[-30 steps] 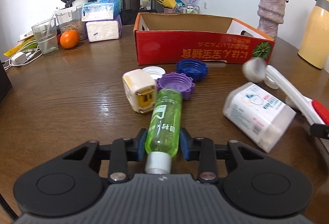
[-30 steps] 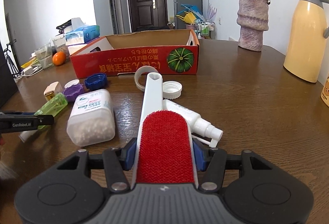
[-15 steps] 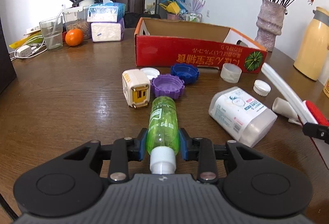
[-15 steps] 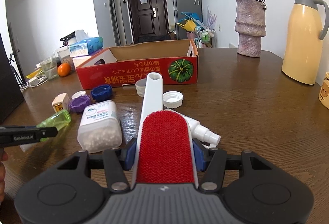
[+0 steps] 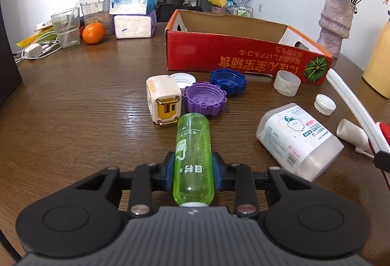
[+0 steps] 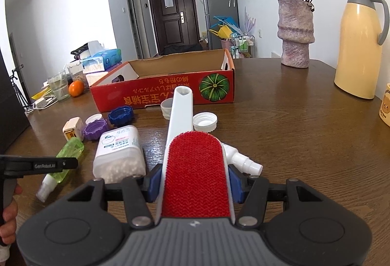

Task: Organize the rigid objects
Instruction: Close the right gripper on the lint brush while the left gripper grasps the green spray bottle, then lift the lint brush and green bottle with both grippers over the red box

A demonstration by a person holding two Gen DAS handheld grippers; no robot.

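Both tongs loaded over desk [image 5: 73, 119].
L tongs [image 5: 193, 169] clenched on green bottle [image 5: 192, 151]; R tongs [image 6: 196, 179] gripping red lint brush [image 6: 195, 168].

caps [image 5: 205, 99] lie before box [image 5: 234, 56], seemingly apart.

Room: white walls [image 6: 73, 10], white ceiling, evenly daylit, brightest at the left.

Far wall: dark panelled door [image 6: 171, 22] with a paper sheet on it and a metal handle; grey refrigerator [image 6: 219, 5] just to its right, notes stuck on its front. A small wire rack [image 6: 242, 45] of bottles stands on the floor near the refrigerator.

Furniture: dark brown wooden tabletop [image 6: 292, 132], glossy, grain visible, reflecting the light.

Right edge of the tabletop: cream thermos jug [image 6: 358, 46] with grey handle. Far right corner: mottled purple vase [image 6: 296, 34] of dried pink roses.

Far left corner: stacked tissue packs [image 5: 134, 14], a drinking glass [image 5: 66, 28], an orange [image 5: 93, 33], white charger and cables [image 5: 34, 51].
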